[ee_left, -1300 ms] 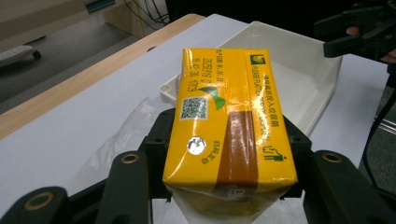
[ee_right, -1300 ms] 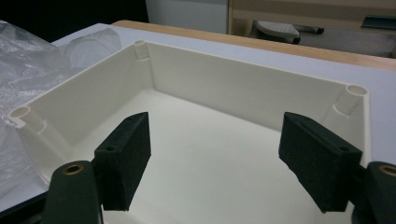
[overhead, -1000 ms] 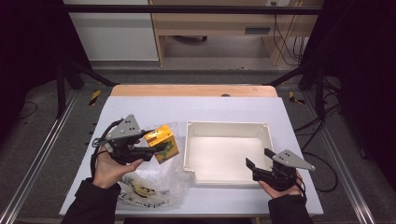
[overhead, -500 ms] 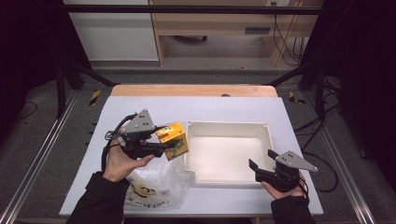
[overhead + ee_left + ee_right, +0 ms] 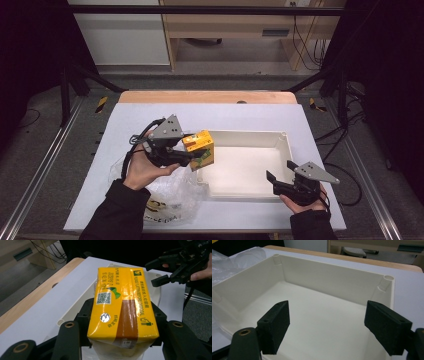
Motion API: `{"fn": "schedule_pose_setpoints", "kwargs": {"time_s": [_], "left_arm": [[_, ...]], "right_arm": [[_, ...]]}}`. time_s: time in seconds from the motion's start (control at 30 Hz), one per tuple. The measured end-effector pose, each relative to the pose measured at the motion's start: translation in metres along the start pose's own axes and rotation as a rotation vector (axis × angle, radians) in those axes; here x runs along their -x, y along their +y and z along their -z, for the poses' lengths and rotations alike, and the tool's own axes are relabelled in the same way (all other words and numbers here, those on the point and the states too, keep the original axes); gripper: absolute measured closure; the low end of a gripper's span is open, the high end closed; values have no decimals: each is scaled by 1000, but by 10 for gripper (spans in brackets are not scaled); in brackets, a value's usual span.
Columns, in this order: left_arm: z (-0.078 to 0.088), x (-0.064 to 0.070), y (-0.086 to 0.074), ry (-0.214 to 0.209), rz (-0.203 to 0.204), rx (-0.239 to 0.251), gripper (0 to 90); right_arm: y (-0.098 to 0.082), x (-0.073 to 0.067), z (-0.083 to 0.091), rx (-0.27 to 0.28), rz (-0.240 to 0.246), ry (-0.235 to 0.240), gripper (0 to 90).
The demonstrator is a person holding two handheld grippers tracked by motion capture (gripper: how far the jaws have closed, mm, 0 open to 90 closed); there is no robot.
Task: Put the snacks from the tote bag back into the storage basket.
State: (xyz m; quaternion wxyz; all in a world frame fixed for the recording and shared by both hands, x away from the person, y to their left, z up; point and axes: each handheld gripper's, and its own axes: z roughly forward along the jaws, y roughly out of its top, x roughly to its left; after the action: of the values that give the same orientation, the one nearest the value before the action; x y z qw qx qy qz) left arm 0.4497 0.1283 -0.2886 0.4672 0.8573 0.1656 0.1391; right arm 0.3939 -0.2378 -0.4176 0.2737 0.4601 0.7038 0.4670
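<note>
The left gripper has its fingers clamped on the sides of a yellow tissue pack, holding it in the air at the left rim of the white tray on the table. The right gripper hovers at the tray's near right corner, its fingers spread wide with nothing between them. A crumpled clear plastic bag lies near the left hand.

Yellow tissue pack: a soft, rectangular pack in glossy yellow wrap with a brown band across it, a green-and-white logo, a QR code and printed text on its broad face. It is held off the desk, gripped across its width between the fingers of the left gripper, its white underside bulging at the near end. It hangs tilted above the left rim of the white tray, whose floor is bare.
</note>
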Motion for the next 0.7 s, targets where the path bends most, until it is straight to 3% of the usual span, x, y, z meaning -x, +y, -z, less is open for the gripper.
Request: {"fn": "schedule_pose_setpoints", "kwargs": {"time_s": [0.7], "left_arm": [[-42, 1, 2, -85, -34, -9, 506]], "right_arm": [[-1, 6, 0, 5, -5, -26, 200]]}}
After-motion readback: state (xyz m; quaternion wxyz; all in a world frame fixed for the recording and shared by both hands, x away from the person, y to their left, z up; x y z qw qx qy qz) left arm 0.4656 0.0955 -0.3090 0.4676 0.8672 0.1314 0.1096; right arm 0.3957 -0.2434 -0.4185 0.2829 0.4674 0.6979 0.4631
